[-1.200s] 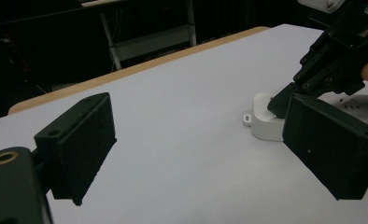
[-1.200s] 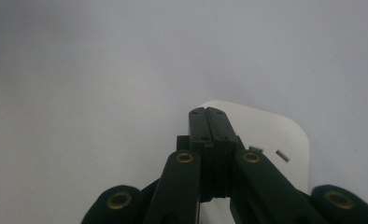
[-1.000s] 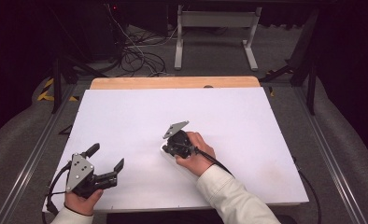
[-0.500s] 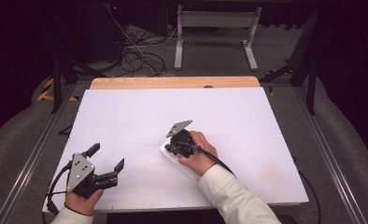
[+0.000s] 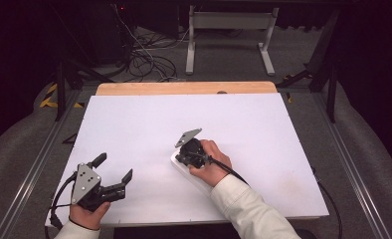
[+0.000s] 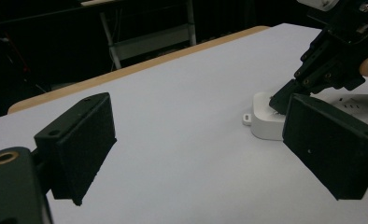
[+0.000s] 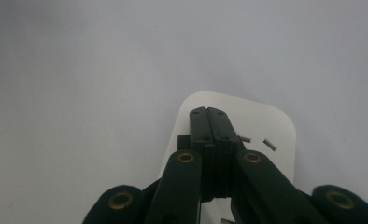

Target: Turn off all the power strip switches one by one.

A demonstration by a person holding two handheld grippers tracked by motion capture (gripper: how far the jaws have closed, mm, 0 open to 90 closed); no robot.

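Observation:
A white power strip [image 5: 178, 163] lies flat near the middle of the white table [image 5: 263, 129]. My right gripper [image 5: 181, 157] is shut, jaws pressed together with nothing between them. Its tips point down onto the strip's rounded end [image 7: 266, 123], just beside two socket slots. In the right gripper view the right gripper [image 7: 208, 113] hides the part of the strip under it. The left gripper view has the strip [image 6: 265, 125] at its right with the right gripper [image 6: 279, 100] touching its top. My left gripper [image 5: 114, 167] stands open and empty at the front left, well apart from the strip.
A wooden strip [image 5: 184, 88] edges the table's far side. Beyond it are cables [image 5: 144, 59] and a metal stand [image 5: 229, 30] on the floor. A cable [image 5: 234, 174] trails from the right gripper along the sleeve.
The right gripper has crept slightly to the right over the power strip. The left gripper has stayed put and open.

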